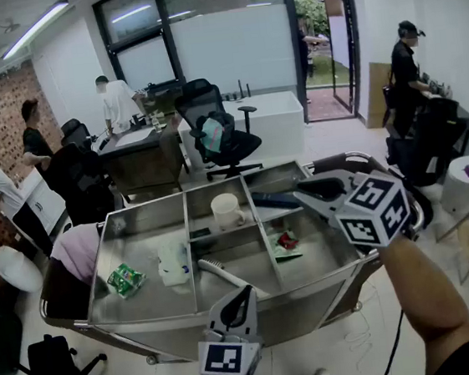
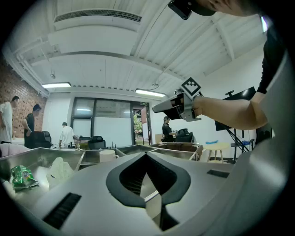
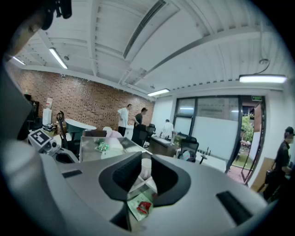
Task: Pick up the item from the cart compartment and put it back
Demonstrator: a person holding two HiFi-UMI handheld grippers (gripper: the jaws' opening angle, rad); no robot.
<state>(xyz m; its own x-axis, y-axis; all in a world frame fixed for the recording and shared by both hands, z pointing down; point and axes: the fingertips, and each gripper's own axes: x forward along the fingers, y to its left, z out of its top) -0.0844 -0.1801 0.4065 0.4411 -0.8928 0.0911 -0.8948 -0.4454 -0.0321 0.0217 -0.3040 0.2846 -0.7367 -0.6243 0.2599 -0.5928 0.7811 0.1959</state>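
Note:
A steel cart (image 1: 148,318) with several compartments stands below me. In its right compartment lies a small red-and-green packet (image 1: 286,241), seen past the jaws in the right gripper view (image 3: 140,206). My right gripper (image 1: 300,193) hovers above that compartment's far end, open with nothing between its pads (image 3: 140,182). A white mug (image 1: 225,211) stands in the middle back compartment. A green packet (image 1: 125,279) and a crumpled white bag (image 1: 173,263) lie in the left one. My left gripper (image 1: 240,295) sits low at the cart's near rim, open and empty (image 2: 146,177).
A white brush handle (image 1: 228,277) lies in the middle front compartment, just ahead of the left gripper. Office chairs (image 1: 220,138), desks and several people stand beyond the cart. A black bag (image 1: 53,363) sits on the floor at the left.

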